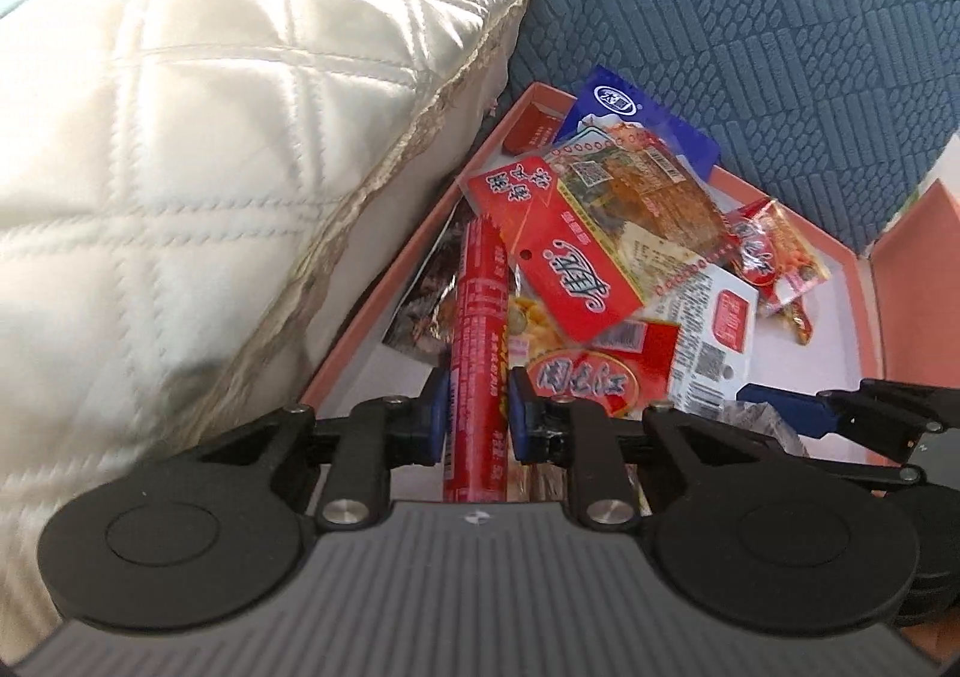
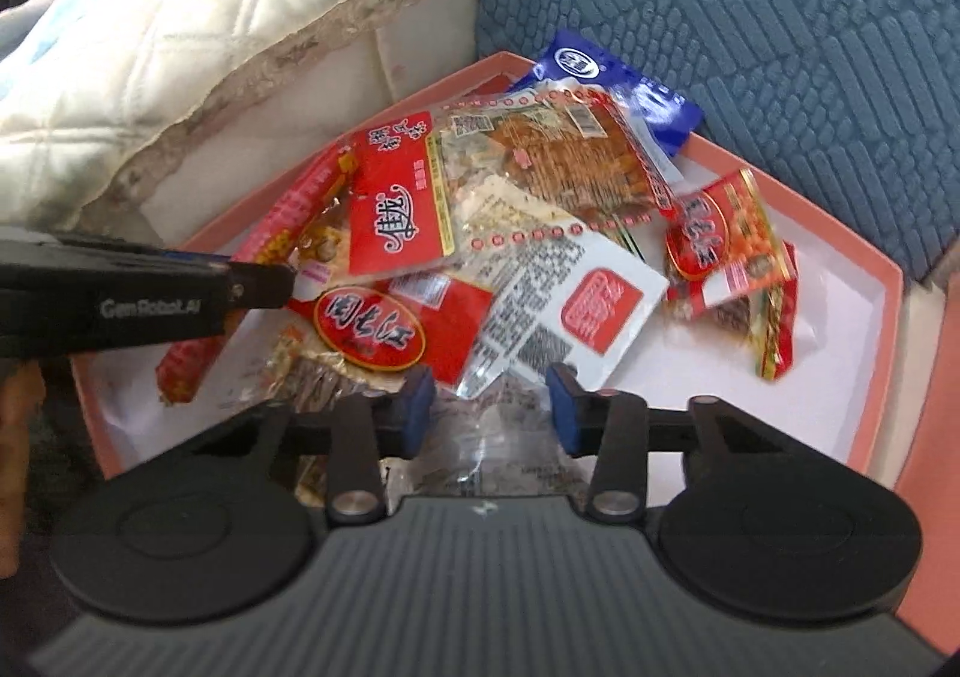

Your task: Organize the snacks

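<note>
Bright daylight falls from my upper left, glaring off the quilt (image 1: 198, 137). Fisheye bends both views' edges. My right view blurs slightly; packets (image 2: 492, 233) glint.

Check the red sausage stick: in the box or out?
In. The red sausage stick lies inside the pink box beside other packets, with the left gripper fingers around it.

1. A pink-rimmed box (image 2: 888, 281) with a white floor is seen.
2. A cream quilt (image 1: 198, 149) is stitched in a diamond pattern.
3. A teal-blue cushion (image 1: 780, 35) is textured with blocks of short ribbed lines.
4. A long red sausage stick (image 1: 477, 353) is printed with white text.
5. A blue packet (image 2: 600, 71) carries a white oval logo.
6. A red-and-clear packet (image 2: 414, 209) shows white script.
7. The black grippers are tipped with blue pads (image 2: 564, 407).
</note>
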A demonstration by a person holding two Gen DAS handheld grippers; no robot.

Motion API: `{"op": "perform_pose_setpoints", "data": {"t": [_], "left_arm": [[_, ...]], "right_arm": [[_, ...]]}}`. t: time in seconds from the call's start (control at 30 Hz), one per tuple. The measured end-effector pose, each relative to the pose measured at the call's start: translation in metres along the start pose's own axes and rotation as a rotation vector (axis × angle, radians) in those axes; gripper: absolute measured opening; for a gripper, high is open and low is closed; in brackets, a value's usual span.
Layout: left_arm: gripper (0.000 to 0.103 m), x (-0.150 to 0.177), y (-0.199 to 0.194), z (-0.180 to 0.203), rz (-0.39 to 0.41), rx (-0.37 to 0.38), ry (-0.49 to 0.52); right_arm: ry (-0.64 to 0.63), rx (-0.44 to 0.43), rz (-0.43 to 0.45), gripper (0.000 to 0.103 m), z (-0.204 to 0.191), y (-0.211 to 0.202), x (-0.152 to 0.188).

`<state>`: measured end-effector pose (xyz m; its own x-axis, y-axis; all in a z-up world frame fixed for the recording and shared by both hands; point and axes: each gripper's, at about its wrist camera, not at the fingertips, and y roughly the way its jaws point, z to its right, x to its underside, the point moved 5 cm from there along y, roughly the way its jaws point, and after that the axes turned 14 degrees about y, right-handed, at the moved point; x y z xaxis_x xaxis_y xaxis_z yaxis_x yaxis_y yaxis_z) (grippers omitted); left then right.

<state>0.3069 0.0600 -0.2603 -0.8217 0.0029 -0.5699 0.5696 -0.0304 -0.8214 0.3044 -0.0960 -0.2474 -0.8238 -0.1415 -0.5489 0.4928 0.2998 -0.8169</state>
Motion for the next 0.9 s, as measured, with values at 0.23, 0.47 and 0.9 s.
{"op": "perform_pose_setpoints", "data": {"t": [0.23,0.47,0.9], "left_arm": [[0.024,0.011,-0.029,0.005,0.016,0.025,-0.010],[0.024,0.017,-0.063,0.016,0.054,0.057,-0.015],[0.024,0.023,-0.101,0.037,0.097,0.089,-0.004]], "right_arm": [[0.046,0.030,0.023,0.038,0.002,-0.035,0.015],[0.081,0.052,0.063,0.038,0.006,-0.068,0.019],[0.157,0.062,0.131,0.038,0.014,-0.121,0.040]]}}
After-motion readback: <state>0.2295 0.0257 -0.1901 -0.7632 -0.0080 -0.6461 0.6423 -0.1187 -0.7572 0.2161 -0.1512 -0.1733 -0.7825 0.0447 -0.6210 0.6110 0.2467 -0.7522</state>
